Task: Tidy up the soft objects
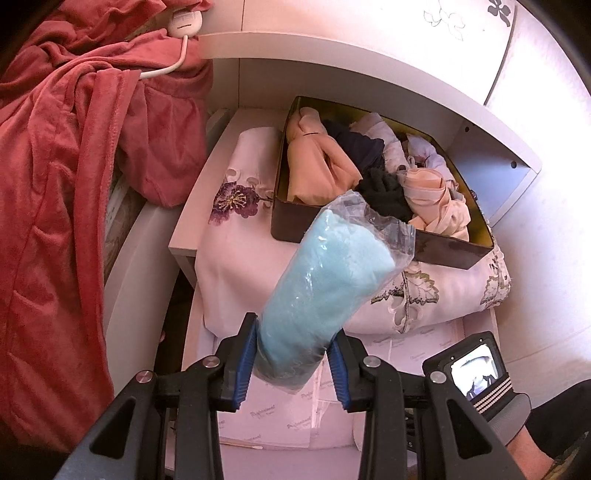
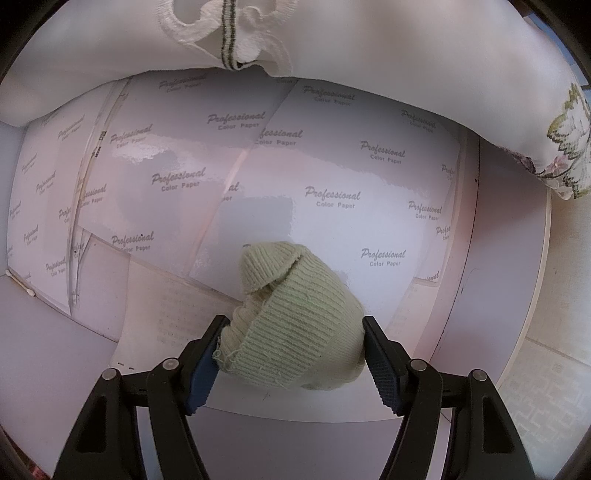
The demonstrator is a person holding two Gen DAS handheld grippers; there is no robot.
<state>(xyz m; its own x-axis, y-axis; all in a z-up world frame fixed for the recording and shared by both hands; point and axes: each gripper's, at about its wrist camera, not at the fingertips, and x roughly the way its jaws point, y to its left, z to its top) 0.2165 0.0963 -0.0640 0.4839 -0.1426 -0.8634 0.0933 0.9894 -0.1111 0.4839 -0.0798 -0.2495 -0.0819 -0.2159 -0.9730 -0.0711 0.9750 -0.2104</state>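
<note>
My left gripper (image 1: 293, 360) is shut on a rolled light-blue cloth in a clear plastic bag (image 1: 317, 284), held up in the air in front of a dark box (image 1: 436, 251). The box is full of rolled soft items in peach, dark blue, black and white. It rests on a folded white embroidered cloth (image 1: 236, 236). My right gripper (image 2: 293, 345) is shut on a rolled pale-green ribbed knit (image 2: 295, 325), low over white sheets printed "Professional Color Paper" (image 2: 332, 173).
A red fleece blanket (image 1: 62, 206) hangs at the left, with a white cable plug (image 1: 186, 22) on it. A white shelf board (image 1: 369, 77) curves over the box. The embroidered cloth edge (image 2: 258, 33) lies beyond the paper. A cotton swab (image 2: 20, 284) lies at the left.
</note>
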